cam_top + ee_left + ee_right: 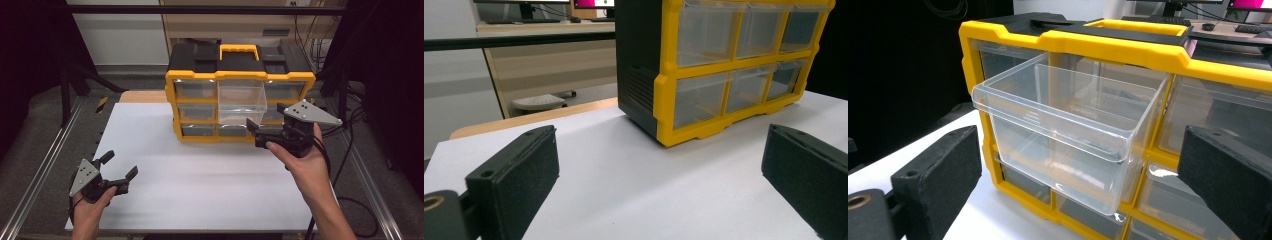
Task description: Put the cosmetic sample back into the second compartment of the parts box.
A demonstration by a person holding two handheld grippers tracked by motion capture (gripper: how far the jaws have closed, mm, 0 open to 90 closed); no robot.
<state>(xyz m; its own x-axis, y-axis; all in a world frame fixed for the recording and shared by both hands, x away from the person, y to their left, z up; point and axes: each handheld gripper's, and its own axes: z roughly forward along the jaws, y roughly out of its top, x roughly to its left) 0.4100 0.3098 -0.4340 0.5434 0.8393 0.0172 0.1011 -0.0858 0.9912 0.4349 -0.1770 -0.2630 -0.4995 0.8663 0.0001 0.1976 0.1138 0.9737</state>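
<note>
The clear drawer should be pushed in straight and slowly by the right gripper, which is spread wide, holding nothing.

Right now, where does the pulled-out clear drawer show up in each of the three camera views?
High view: the clear drawer juts from the organizer's top row, middle column, above centre.
Left gripper view: I cannot pick it out; the drawers seen there look closed.
Right gripper view: it sits at centre, between the jaws.
Shared landmark: the yellow organizer frame.
</note>
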